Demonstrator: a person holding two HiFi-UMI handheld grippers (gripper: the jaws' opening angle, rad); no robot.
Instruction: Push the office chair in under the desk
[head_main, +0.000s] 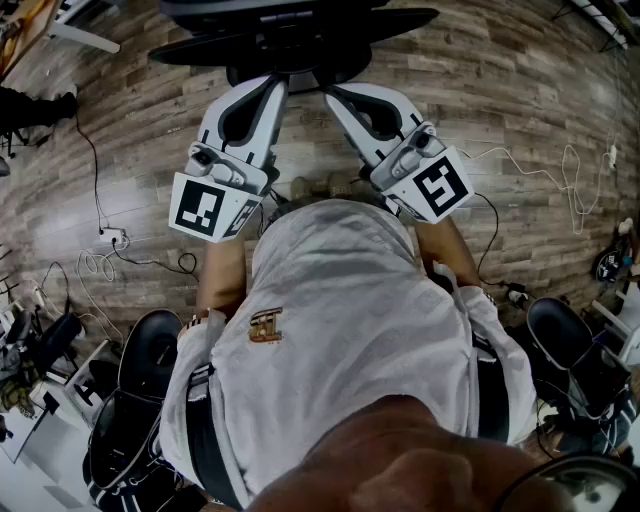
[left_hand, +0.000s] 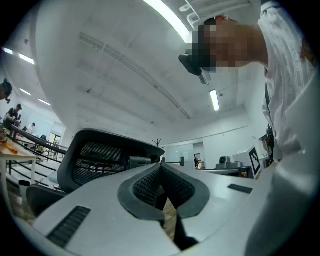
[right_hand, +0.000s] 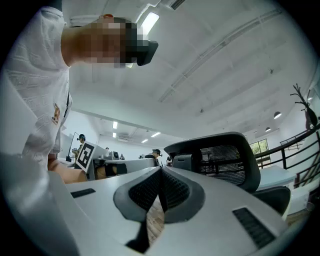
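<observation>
A black office chair (head_main: 290, 35) stands at the top of the head view, straight ahead of me, its backrest seen from above. My left gripper (head_main: 275, 82) and right gripper (head_main: 330, 92) both point toward it, side by side, each shut with nothing between the jaws. Their tips lie just short of the backrest; whether they touch it I cannot tell. The chair's mesh back (left_hand: 102, 157) rises beyond the shut left gripper (left_hand: 161, 165) in the left gripper view. It also shows as the mesh back (right_hand: 225, 160) beyond the shut right gripper (right_hand: 161, 170) in the right gripper view. No desk shows in the head view.
Wood-plank floor (head_main: 520, 90) lies all around. Cables (head_main: 540, 170) trail on the right, and a power strip with cords (head_main: 112, 240) lies on the left. Other black chairs (head_main: 150, 350) stand close beside me. Desks with monitors (left_hand: 230, 165) and people stand far off.
</observation>
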